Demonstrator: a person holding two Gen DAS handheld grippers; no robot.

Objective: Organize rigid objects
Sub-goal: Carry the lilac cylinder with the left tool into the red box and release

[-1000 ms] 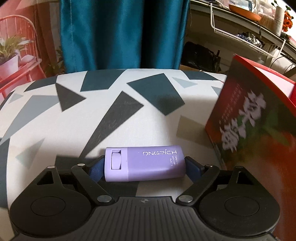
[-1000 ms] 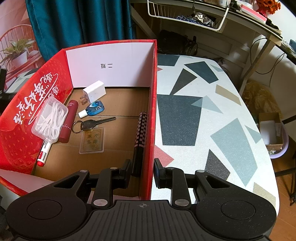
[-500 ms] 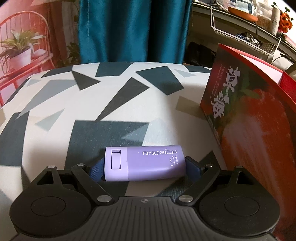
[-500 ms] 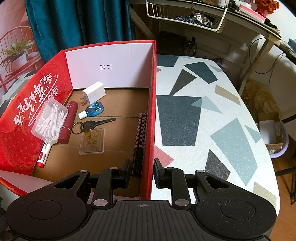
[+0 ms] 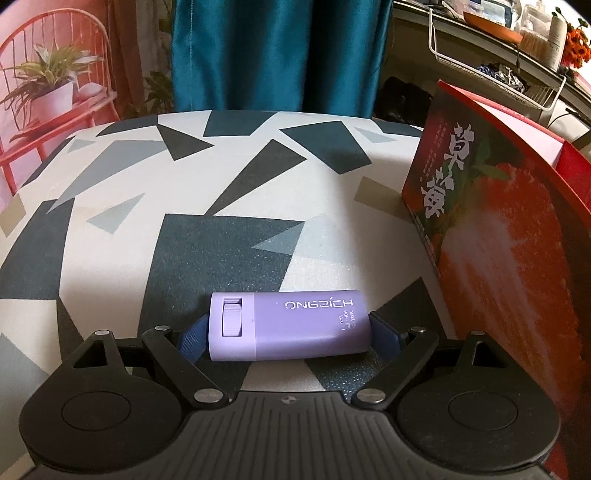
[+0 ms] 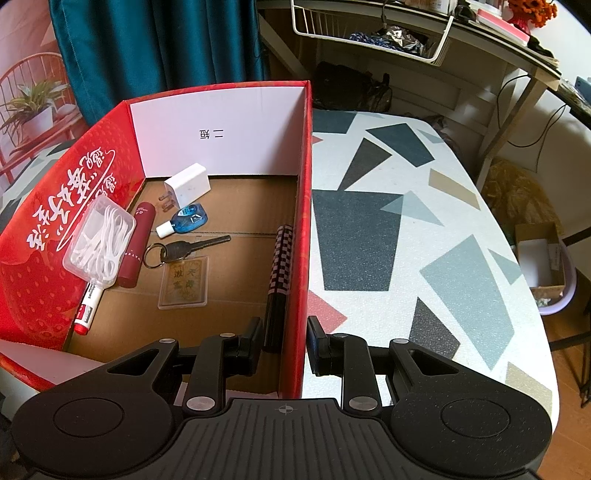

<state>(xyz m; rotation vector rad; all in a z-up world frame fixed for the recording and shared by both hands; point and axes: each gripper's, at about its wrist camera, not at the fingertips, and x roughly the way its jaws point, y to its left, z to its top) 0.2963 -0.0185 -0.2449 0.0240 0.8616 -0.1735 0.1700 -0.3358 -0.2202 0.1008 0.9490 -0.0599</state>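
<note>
My left gripper [image 5: 288,334] is shut on a purple slider case [image 5: 288,325], with its blue pads [image 5: 190,334] on the case's two short ends, just above the patterned table [image 5: 221,184]. The red strawberry box [image 5: 498,240] stands to its right. My right gripper [image 6: 285,343] straddles the box's right wall [image 6: 301,221] with narrow jaws and a gap on the inner side. In the box lie a white charger [image 6: 188,182], a floss pick case [image 6: 98,236], a red tube [image 6: 135,247], a blue bottle [image 6: 186,219], a key [image 6: 188,247], a card [image 6: 183,282], a checkered pen [image 6: 280,258] and a marker [image 6: 86,308].
Behind the table hang a teal curtain [image 5: 277,51] and a wire basket [image 6: 373,35] under a shelf. A red chair with a potted plant [image 5: 55,96] stands at the far left. The table's right edge [image 6: 532,295] drops to a floor with a small carton [image 6: 539,258].
My left gripper has carried the purple case away from the red box, which now stands smaller and further right in its view. The right gripper has not moved.
</note>
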